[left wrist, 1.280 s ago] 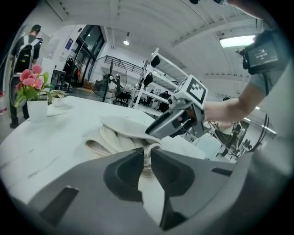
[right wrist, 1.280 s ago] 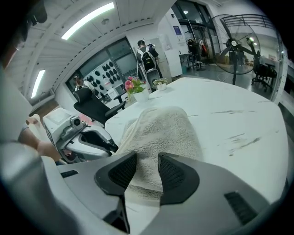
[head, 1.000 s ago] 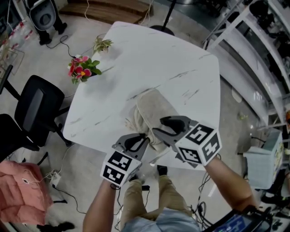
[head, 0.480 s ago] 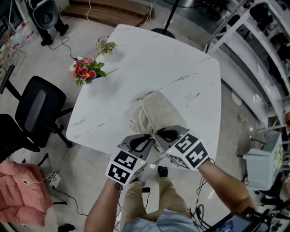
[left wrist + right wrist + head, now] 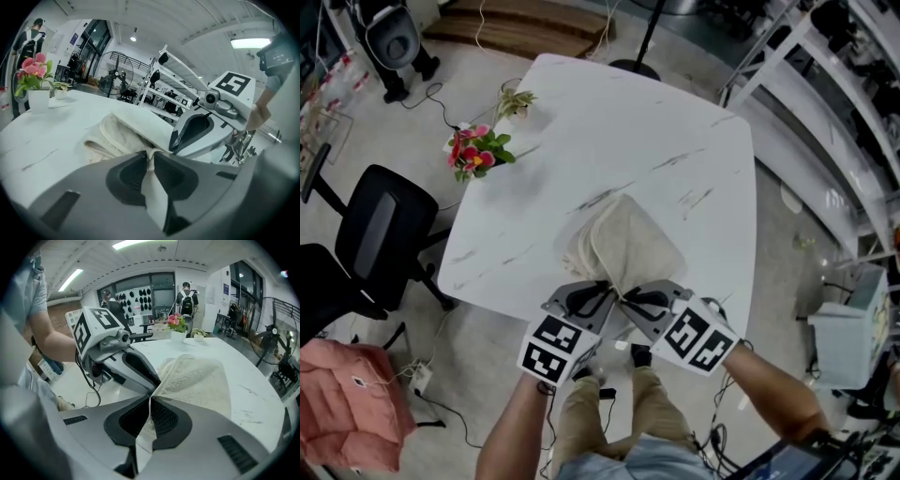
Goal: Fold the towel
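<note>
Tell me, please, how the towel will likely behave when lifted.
Probably floppy: the towel lies in soft bunched folds. Likely light: the left gripper and right gripper pinch only its near edge. Its rough pile should resist slipping.

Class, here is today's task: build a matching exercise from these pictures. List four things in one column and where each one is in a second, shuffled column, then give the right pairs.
1. beige terry towel
2. pink flowers in a white pot
3. black office chair
4. pink fabric bundle

A. heaped on the floor, bottom left of the head view
B. on the white marble-look table, at its far left edge
C. standing on the floor just left of the table
D. lying on the table's near half

Pairs: 1-D, 2-B, 3-C, 4-A
</note>
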Motion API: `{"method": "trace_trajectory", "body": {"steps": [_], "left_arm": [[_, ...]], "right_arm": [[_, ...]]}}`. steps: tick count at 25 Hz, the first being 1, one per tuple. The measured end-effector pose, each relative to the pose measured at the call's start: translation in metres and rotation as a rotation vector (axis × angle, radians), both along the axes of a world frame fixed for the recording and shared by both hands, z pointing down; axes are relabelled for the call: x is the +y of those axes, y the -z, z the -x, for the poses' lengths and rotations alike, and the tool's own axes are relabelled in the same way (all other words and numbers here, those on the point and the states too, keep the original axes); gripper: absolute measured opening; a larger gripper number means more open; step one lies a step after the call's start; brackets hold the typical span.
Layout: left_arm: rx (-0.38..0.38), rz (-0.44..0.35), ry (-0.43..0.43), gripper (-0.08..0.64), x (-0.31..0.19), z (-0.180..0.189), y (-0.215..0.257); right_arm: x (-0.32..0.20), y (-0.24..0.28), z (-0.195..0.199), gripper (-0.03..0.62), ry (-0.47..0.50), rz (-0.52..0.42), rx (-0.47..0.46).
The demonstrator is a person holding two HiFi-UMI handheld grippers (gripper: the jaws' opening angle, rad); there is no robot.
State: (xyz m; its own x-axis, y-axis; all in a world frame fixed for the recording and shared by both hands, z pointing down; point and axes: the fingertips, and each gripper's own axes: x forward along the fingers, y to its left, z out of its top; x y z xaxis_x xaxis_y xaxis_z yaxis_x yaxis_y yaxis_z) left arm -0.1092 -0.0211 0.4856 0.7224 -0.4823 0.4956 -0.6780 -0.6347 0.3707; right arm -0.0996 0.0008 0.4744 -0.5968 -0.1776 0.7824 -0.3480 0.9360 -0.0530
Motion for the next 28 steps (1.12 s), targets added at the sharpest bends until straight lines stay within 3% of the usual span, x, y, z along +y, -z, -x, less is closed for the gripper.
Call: {"method": "trace_trajectory", "body": {"steps": [3, 7, 9, 12, 14, 16, 20, 24, 28], "left_arm": [[0.0, 0.004, 0.075, 0.052, -0.001, 0.028, 0.007], [0.109, -0.03, 0.222, 0.065, -0.031, 0.067, 0.042], [0.112, -0.026, 0.228, 0.101, -0.051, 0.066, 0.049], [0.053, 0.023, 0.177, 0.193, -0.075, 0.044, 0.041], [0.003, 0.066, 0.182, 0.198, -0.087, 0.037, 0.03], [-0.035, 0.113, 0.202, 0.185, -0.094, 0.038, 0.017], [-0.067, 0.178, 0.191, 0.058, -0.098, 0.038, 0.001], [-0.043, 0.168, 0.213, 0.038, -0.094, 0.049, 0.014], [-0.038, 0.181, 0.229, 0.034, -0.085, 0.062, 0.014]], "right_arm": [[-0.004, -0.007, 0.007, 0.028, 0.027, -0.045, 0.024], [-0.004, -0.009, 0.011, 0.029, 0.062, -0.068, 0.037], [-0.002, -0.009, 0.012, 0.035, 0.074, -0.085, 0.043], [0.001, -0.008, 0.012, 0.041, 0.085, -0.115, 0.053], [0.002, -0.007, 0.013, 0.043, 0.088, -0.123, 0.048], [0.003, -0.007, 0.014, 0.044, 0.09, -0.128, 0.041], [0.003, -0.005, 0.014, 0.048, 0.076, -0.131, 0.012], [0.006, 0.005, 0.018, 0.072, 0.084, -0.107, -0.042], [0.003, 0.043, 0.016, 0.085, 0.035, -0.066, -0.191]]}}
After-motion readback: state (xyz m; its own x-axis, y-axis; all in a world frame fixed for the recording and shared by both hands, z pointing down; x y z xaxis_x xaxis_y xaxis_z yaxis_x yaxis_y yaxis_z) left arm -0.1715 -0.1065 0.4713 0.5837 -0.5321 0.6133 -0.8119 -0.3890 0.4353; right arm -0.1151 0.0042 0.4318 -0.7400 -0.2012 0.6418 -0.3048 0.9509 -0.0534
